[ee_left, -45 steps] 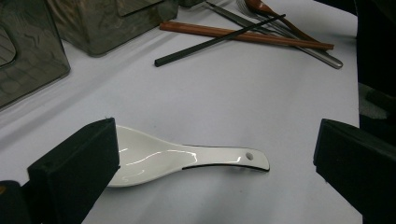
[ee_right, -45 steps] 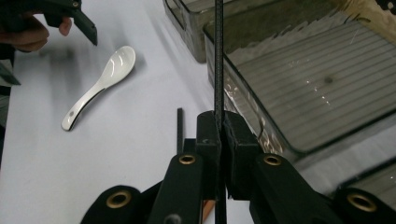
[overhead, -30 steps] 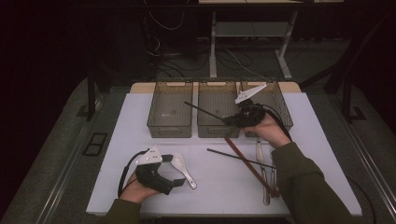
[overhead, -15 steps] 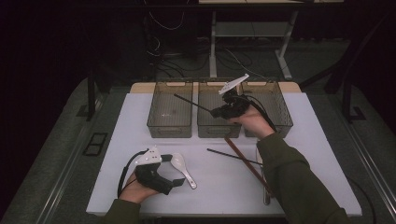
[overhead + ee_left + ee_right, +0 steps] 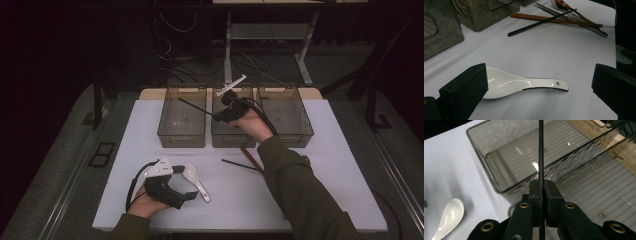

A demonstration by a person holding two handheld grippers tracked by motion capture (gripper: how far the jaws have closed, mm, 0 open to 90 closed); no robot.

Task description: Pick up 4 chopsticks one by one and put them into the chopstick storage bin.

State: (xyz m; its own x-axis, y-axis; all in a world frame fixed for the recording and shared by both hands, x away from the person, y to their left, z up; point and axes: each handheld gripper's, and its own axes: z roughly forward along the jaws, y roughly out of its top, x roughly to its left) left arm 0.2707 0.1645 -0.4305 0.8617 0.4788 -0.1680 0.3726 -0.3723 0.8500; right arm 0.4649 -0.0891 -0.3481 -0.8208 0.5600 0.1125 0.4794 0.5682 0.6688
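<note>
White table point(image 5: 325, 150) work is barely begun: the right gripper point(image 5: 218, 116), jaws clamped on a black chopstick point(image 5: 192, 107) above the empty left bin point(image 5: 182, 137), hasn't dropped it, while the left gripper point(image 5: 192, 195) rests wide open around the white spoon point(image 5: 524, 83), other utensils point(image 5: 574, 20) unsorted.

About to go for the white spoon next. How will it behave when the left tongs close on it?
The white spoon looks glossy, likely glazed ceramic, so it may slip between the pads and could chip if dropped. It lies flat on the table between the open left tongs, so it probably won't roll.
</note>
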